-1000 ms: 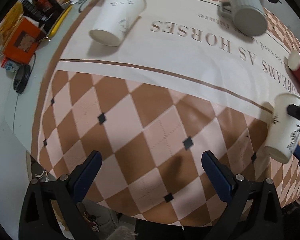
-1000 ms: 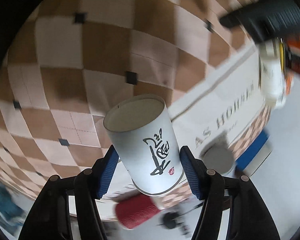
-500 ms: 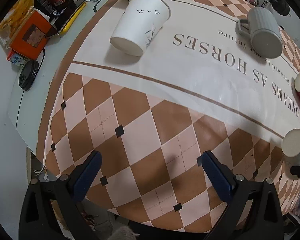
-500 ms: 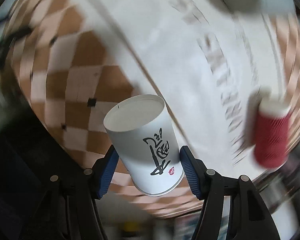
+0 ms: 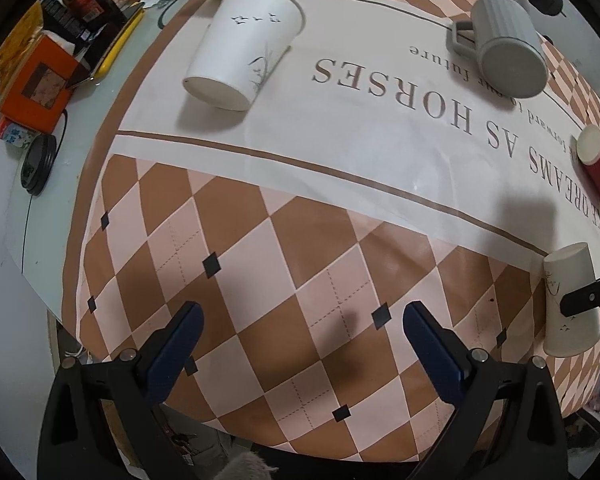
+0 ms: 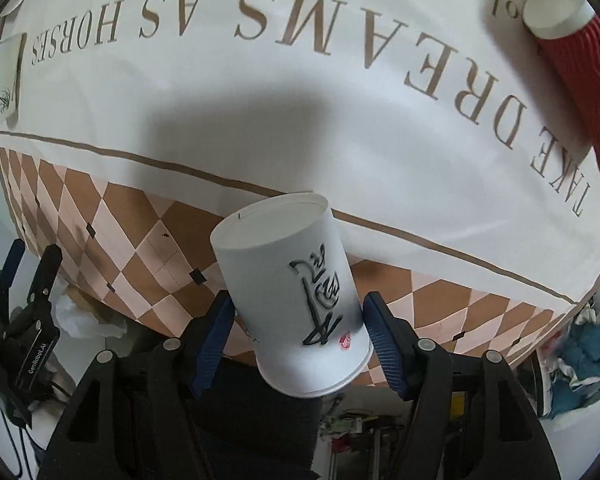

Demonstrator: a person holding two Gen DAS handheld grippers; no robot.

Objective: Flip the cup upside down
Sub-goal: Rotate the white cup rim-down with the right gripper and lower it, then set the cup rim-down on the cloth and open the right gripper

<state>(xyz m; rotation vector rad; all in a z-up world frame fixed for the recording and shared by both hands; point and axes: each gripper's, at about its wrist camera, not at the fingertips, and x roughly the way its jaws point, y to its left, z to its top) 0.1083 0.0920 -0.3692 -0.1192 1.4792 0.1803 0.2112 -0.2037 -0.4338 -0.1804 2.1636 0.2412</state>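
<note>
Right wrist view: right gripper (image 6: pixel 298 334) clamped on a white paper cup (image 6: pixel 290 292) with black calligraphy, blue pads pressed to both sides near the rim end. Cup held base-forward, closed bottom toward the tabletop (image 6: pixel 260 92), tilted slightly left; whether the rim touches the surface cannot be told. Red ribbed cup (image 6: pixel 572 64) inverted, upper right, well apart.

Left wrist view: left gripper (image 5: pixel 300 348) wide open, nothing between its fingers, over the checkered cloth at the near edge. The held cup appears at far right (image 5: pixel 568 300), base up, a dark gripper finger across it. Another white cup with bird print (image 5: pixel 244 44) stands inverted far left; grey mug (image 5: pixel 504 48) inverted far right.
</note>
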